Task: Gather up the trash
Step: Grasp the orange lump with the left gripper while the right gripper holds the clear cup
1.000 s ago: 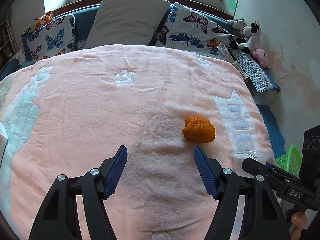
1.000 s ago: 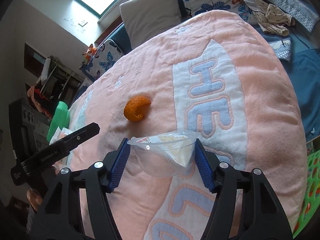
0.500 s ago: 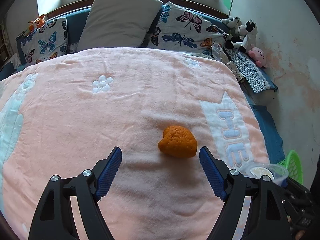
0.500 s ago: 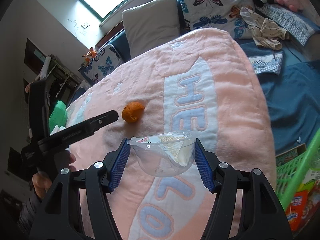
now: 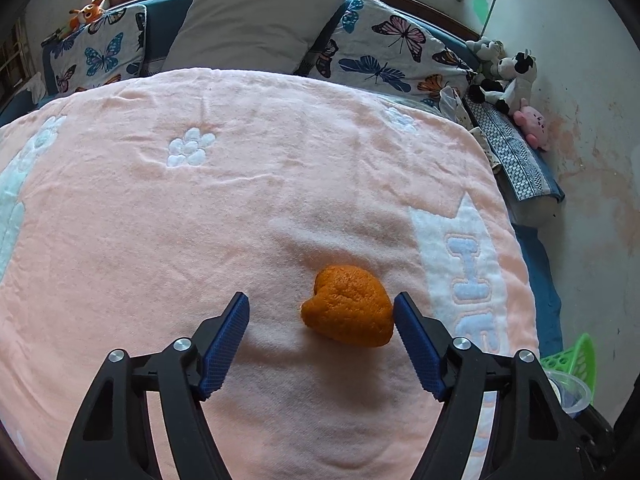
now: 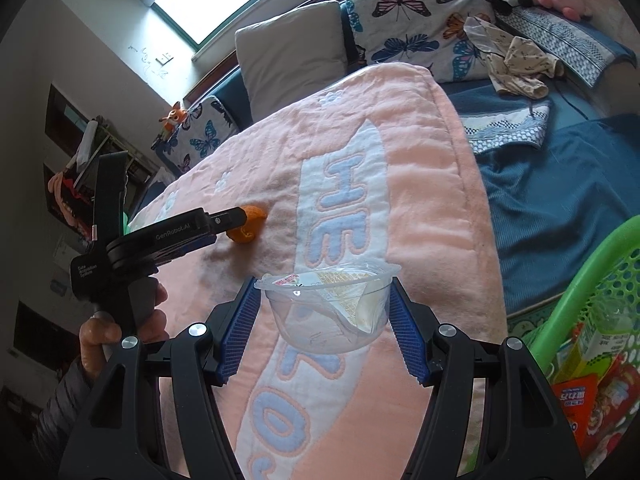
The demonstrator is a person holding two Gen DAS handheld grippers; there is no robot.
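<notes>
While the right gripper (image 6: 324,320) is clamped on a clear plastic cup (image 6: 330,312) above the pink blanket (image 5: 160,220), the left gripper (image 5: 322,336) straddles the orange peel (image 5: 348,312) with its jaws apart. They have just been narrowing, one pad almost at the peel, the other well clear. I'd call the job partly done: the green basket (image 6: 592,276) beside the bed already holds wrappers, but cup and peel remain to be dropped in.
</notes>
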